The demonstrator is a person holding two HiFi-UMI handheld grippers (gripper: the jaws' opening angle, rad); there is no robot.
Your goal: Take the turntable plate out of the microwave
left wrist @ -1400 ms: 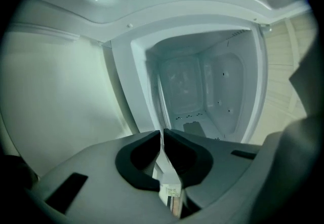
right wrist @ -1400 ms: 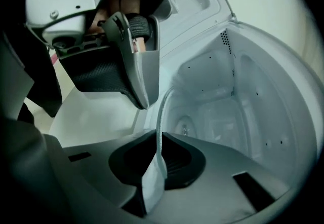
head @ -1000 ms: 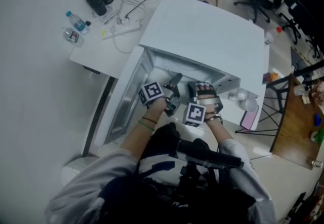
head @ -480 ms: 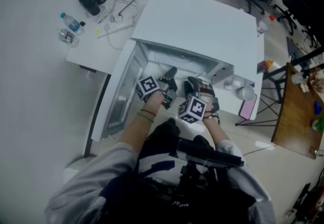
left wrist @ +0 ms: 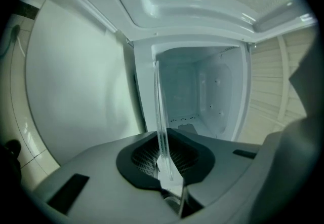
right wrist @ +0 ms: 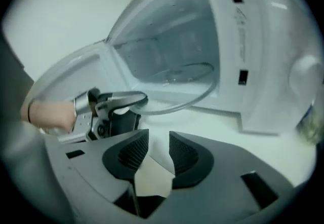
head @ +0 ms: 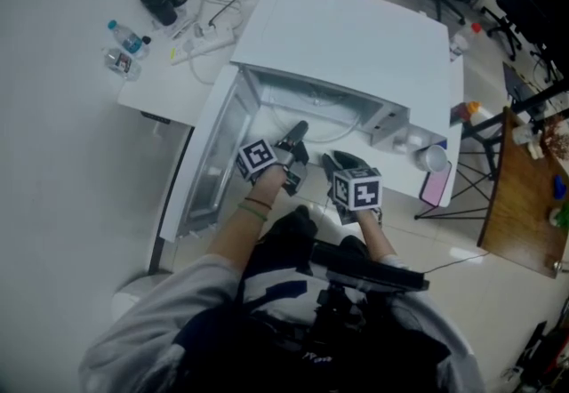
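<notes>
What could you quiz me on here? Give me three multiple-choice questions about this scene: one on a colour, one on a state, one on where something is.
1. What colour is the microwave?
A. Black
B. White
C. Red

2. The microwave's door is:
A. open
B. shut
C. missing

3. Where is the glass turntable plate?
A. On the microwave's roof
B. Leaning against the door
C. Between the jaws of the left hand-held gripper

Answers:
1 B: its casing is white all over.
2 A: it stands swung out at the head view's left.
3 C: the jaws pinch the plate's rim at the microwave's mouth.
</notes>
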